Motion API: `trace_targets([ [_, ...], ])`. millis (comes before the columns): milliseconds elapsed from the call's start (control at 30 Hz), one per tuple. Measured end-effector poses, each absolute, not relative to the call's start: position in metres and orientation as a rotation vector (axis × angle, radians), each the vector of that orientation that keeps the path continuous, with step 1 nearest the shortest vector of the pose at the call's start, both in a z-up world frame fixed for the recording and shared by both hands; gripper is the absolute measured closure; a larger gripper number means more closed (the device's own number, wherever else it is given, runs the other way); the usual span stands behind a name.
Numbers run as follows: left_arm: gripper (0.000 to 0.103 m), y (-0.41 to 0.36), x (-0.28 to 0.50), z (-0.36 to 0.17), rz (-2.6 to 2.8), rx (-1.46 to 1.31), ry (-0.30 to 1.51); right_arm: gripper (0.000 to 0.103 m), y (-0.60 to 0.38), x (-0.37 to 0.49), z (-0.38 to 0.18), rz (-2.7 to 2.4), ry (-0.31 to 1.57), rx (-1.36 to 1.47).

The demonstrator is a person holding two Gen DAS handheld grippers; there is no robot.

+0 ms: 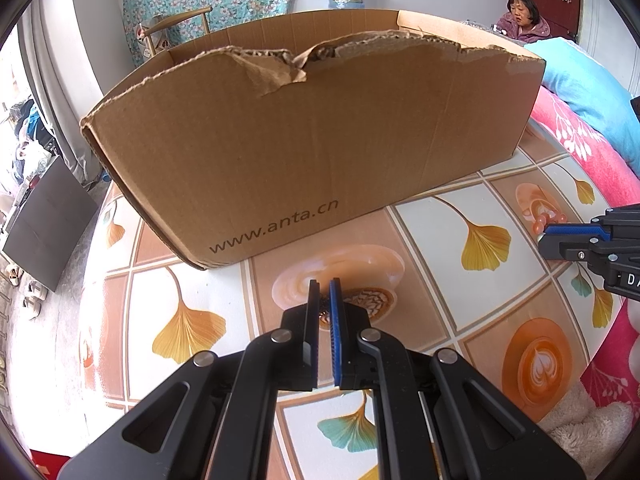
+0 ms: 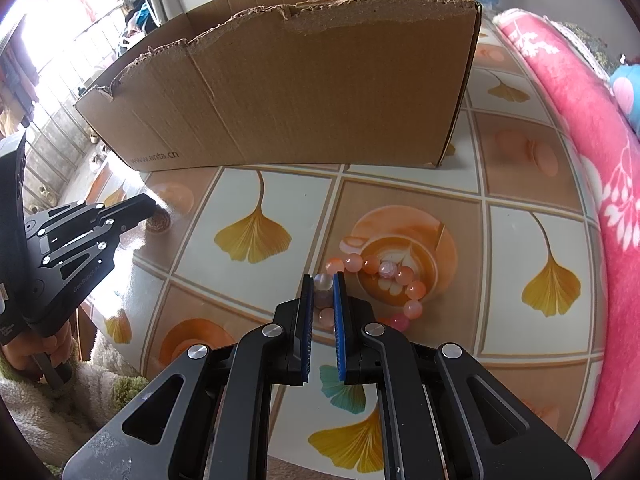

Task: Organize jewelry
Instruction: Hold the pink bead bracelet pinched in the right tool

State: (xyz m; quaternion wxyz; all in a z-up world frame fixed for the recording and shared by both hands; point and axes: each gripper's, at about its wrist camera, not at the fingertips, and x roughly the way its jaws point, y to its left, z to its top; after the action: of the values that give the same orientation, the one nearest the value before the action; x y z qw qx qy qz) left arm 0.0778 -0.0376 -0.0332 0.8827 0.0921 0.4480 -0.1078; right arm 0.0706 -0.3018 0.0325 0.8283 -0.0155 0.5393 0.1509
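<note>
Gripping the pink round-bead bracelet (image 2: 376, 280), your right gripper (image 2: 323, 300) pinches one bead; lift straight, clearing the torn brown cardboard box (image 2: 280, 92) rim. Left gripper (image 1: 325, 304) is closed, apparently on something small.

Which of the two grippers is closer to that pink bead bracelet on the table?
The right gripper. It is shut on the bead bracelet, with beads caught between its fingers. The left gripper is off to the side, apart from the bracelet, closed on something small and brown.

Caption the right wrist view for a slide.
Right tool shut on a pink bead bracelet on the patterned tabletop, before a torn cardboard box.
</note>
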Motion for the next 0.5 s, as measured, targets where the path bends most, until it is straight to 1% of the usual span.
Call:
trace_targets([
  [500,0.099,-0.0400,0.0771,-0.0335,-0.223,0.200,0.919,0.095,-0.3071,0.0708,0.0346,0.316,1.141,-0.031],
])
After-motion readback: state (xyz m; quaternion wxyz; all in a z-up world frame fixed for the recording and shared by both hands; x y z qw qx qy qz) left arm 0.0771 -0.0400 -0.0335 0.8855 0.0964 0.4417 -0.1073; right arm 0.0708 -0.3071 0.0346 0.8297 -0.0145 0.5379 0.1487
